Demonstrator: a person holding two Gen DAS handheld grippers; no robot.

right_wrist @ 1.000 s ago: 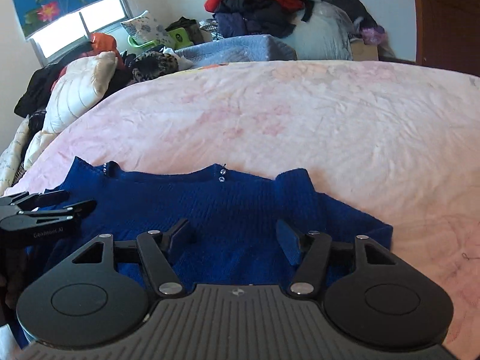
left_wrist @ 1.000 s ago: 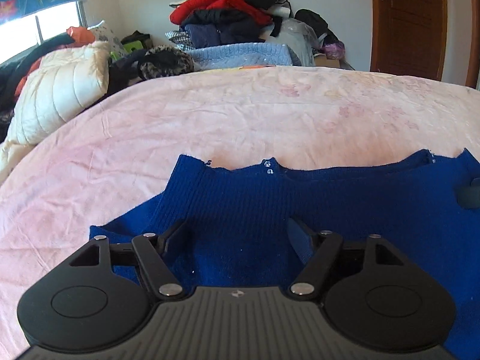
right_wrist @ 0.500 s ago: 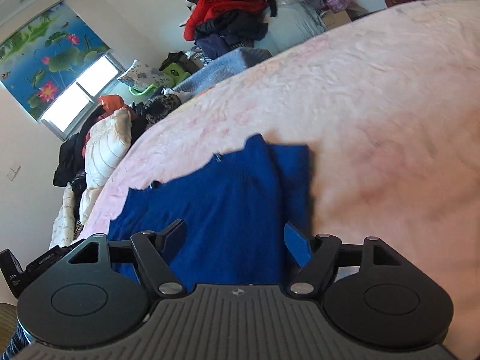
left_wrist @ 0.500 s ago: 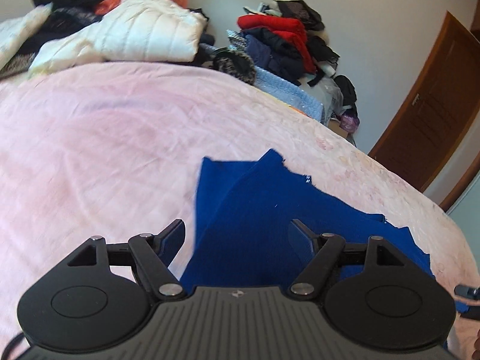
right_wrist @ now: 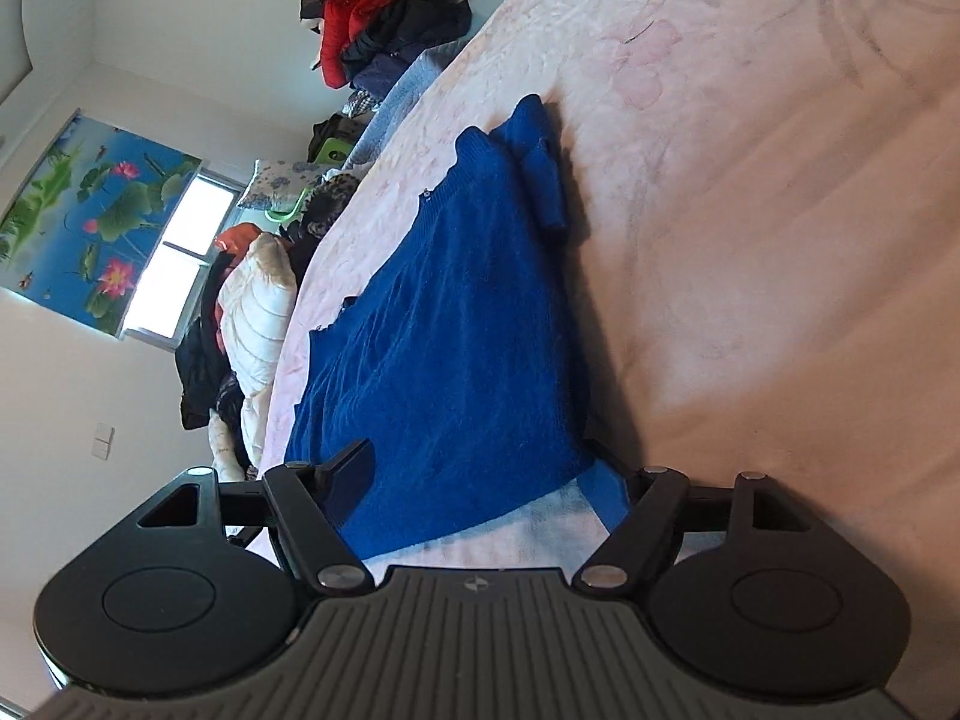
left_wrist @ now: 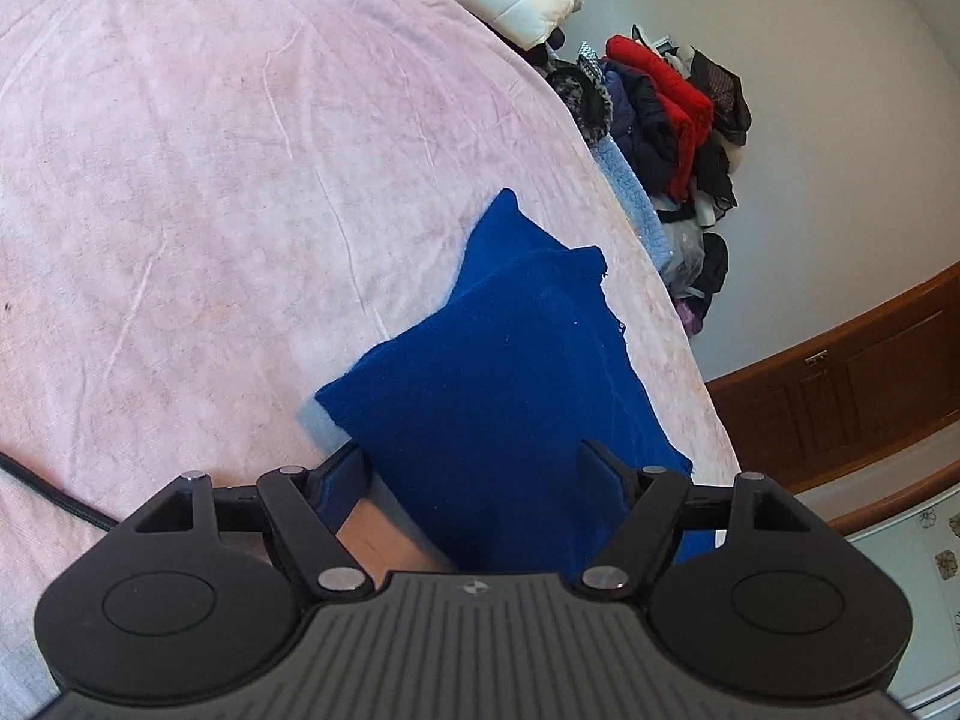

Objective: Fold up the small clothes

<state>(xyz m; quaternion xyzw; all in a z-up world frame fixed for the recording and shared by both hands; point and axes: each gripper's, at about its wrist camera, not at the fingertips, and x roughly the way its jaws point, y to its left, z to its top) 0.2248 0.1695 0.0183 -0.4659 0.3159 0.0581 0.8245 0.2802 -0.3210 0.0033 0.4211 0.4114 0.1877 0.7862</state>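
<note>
Left wrist view. Blue sweater (left_wrist: pixel 516 372) flat on the pink bed cover (left_wrist: pixel 180 180), far sleeve tucked in over the body, near corner reaching in between the tongs. Left gripper (left_wrist: pixel 474 474) rolled onto its side, tongs fairly wide and just been closing, knit between them but no pad seen pressing on it. Nothing held, as judged. Heap of clothes (left_wrist: pixel 672 102) past the far edge of the bed, well apart from the work.

Right wrist view. Same sweater (right_wrist: pixel 468 312) running away from the camera, sleeve (right_wrist: pixel 543 180) laid back over the body at the far end. Right gripper (right_wrist: pixel 480 474) likewise rolled, tongs moderately wide and just been closing, side edge and near corner of the hem between them, pads not seen biting. Bare cover (right_wrist: pixel 750 240) to the outer side.

Step in hand, as judged: taking both side edges to fold the body.

To do it well:
- Slide the lower finger under the knit before closing.
- Take all layers, the sleeve included.
- Grip at matching points on each side.
- Lift both together and low, to keep the fold line straight.
</note>
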